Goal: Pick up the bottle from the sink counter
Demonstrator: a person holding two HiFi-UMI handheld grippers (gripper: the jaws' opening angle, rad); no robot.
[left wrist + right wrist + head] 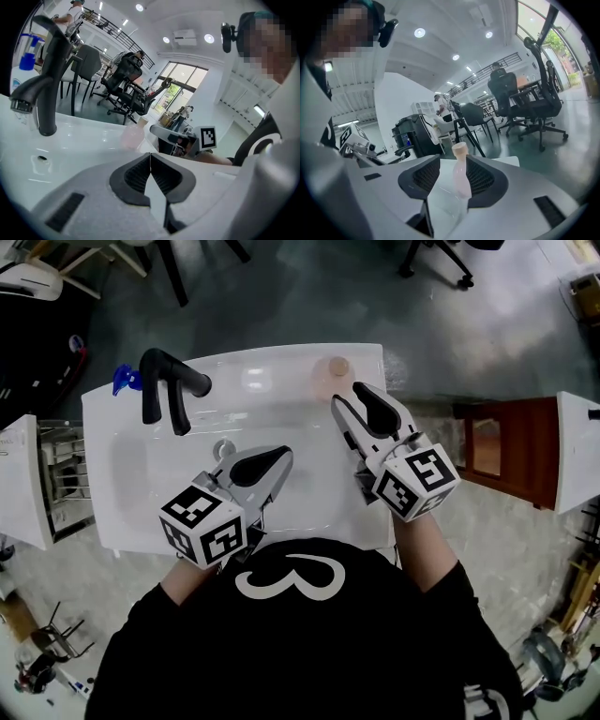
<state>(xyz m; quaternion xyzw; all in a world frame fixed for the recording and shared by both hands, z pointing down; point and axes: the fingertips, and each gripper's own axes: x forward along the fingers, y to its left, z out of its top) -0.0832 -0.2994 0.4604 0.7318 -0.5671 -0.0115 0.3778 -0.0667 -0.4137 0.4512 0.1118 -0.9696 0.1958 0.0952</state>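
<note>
pink bottle point(338, 366) stands upright just beyond the right gripper point(349, 396), jaws apart; left gripper point(279, 463) jaws together.

Head view overhead; gripper views probably share bottle point(338, 365).

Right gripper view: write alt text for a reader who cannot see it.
A pale pink bottle stands upright on the white sink counter, seen between the open jaws of the right tool. Office chairs stand behind.
</note>
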